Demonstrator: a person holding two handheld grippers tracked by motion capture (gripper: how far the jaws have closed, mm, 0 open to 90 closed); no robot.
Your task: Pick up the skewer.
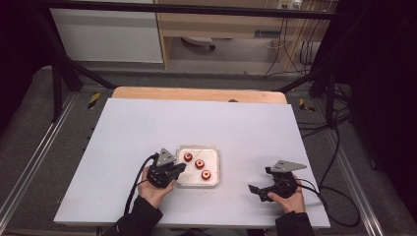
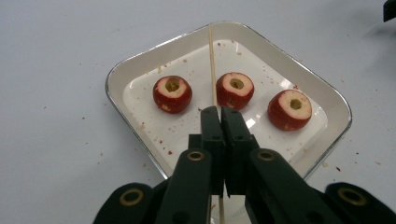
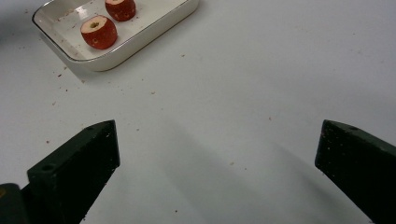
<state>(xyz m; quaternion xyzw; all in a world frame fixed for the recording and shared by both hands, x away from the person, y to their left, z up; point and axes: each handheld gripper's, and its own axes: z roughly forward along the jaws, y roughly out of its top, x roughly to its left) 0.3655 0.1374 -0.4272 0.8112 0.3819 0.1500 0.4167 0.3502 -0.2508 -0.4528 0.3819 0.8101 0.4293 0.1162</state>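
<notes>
A white rectangular tray (image 1: 217,167) lies near the table's front middle, holding three cored red fruits (image 1: 199,163) in a row. In the left gripper view they are the left fruit (image 2: 172,94), the middle fruit (image 2: 235,90) and the right fruit (image 2: 289,109). My left gripper (image 1: 183,167) hovers at the tray's left edge (image 2: 154,49), shut (image 2: 217,112) on a thin wooden skewer (image 2: 212,60). The skewer points out over the tray, passing just left of the middle fruit. My right gripper (image 1: 260,180) is held open (image 3: 218,135) over bare table to the tray's right, with the tray (image 3: 140,39) off at its upper left.
The white table top (image 1: 147,128) carries small reddish crumbs around the tray. Black cables trail from both grippers toward the front edge. A wooden board edge (image 1: 196,93) lies along the far side, with a black frame and floor beyond.
</notes>
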